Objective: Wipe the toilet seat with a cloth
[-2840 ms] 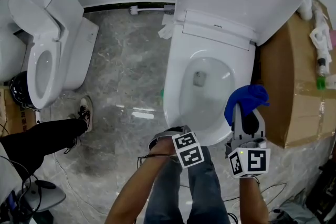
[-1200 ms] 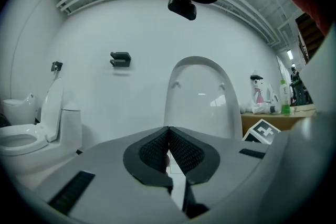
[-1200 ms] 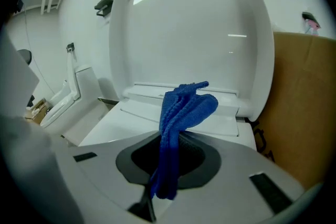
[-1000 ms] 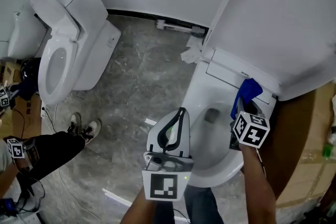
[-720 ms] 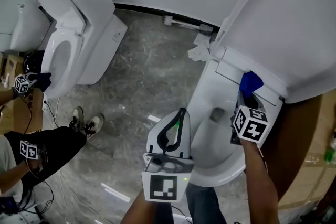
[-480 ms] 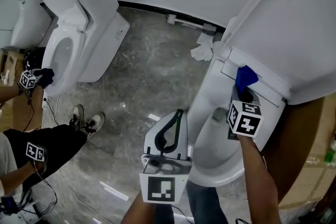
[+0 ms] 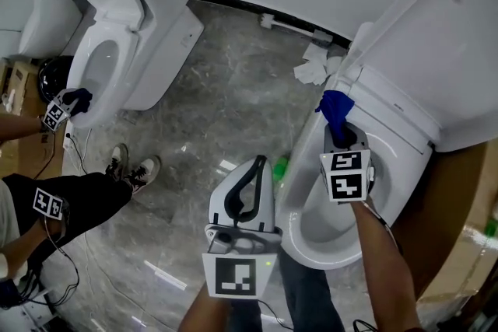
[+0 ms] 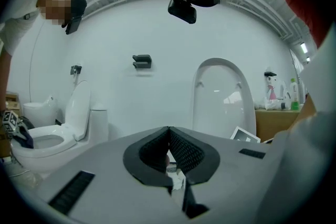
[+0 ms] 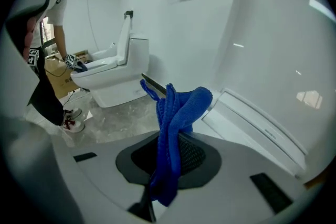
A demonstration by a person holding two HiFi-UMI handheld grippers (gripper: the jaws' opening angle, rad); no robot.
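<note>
Blue cloth (image 7: 335,106) sits clamped in our right gripper (image 7: 340,130) over the rear rim of the toilet seat (image 7: 403,163). Our left gripper (image 7: 259,164), closed and empty, waits beside it. We judge the wipe under way: next we press down and sweep along the rim.

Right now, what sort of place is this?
Probably a showroom or test room, not a home bathroom: a near toilet, a second toilet across the stone floor, a cardboard box.
</note>
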